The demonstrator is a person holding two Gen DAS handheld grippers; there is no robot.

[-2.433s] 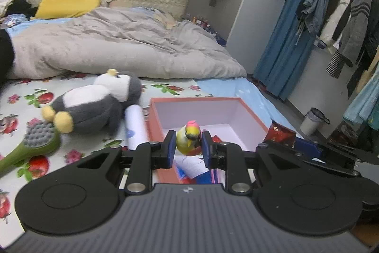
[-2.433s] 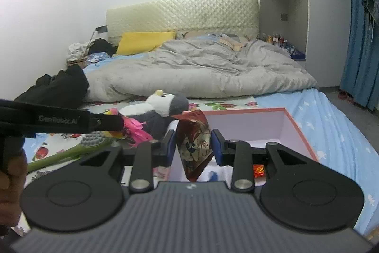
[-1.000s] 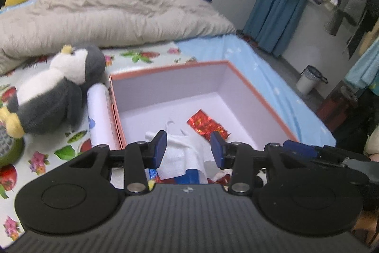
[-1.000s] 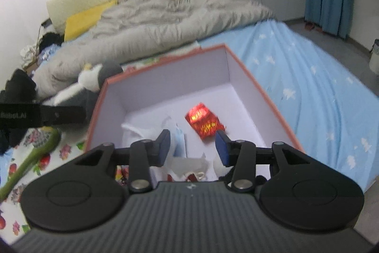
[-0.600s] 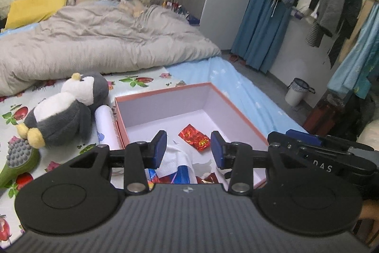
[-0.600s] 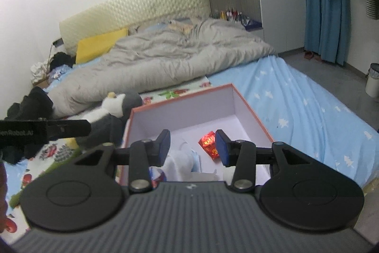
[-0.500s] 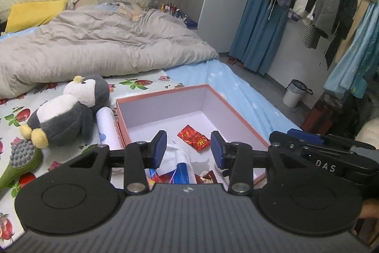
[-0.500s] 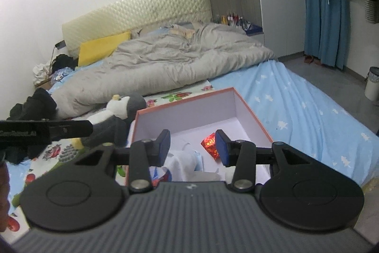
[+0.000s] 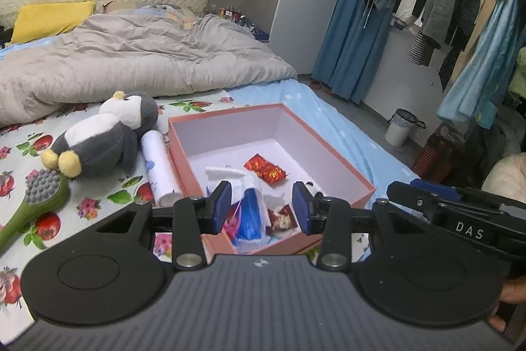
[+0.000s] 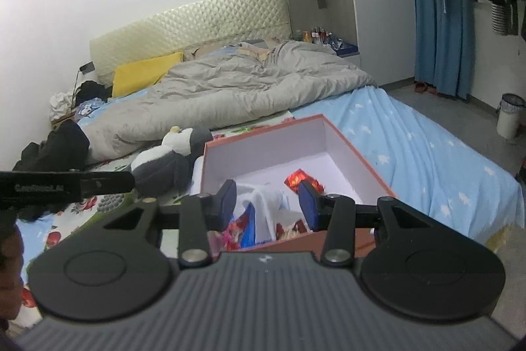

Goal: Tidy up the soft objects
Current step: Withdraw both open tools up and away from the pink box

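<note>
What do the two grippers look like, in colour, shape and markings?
Both are black. The left gripper and the right gripper each have a ribbed grey body, two round discs, silver pivots and blue pads. White letters "DAS" mark the right gripper's side.

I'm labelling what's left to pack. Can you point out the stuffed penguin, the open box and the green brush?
Grey-and-white plush penguin [image 9: 98, 143], left wrist view, on its belly.
Open salmon-pink cardboard box [image 9: 328, 150], left wrist view, on its right rim.
Green massage brush [image 9: 44, 186], left wrist view, on its grey bristle head.

Left gripper tilts downward, fingers apart, nothing between them. Right gripper likewise, fingers parted and empty, beside the left.
</note>
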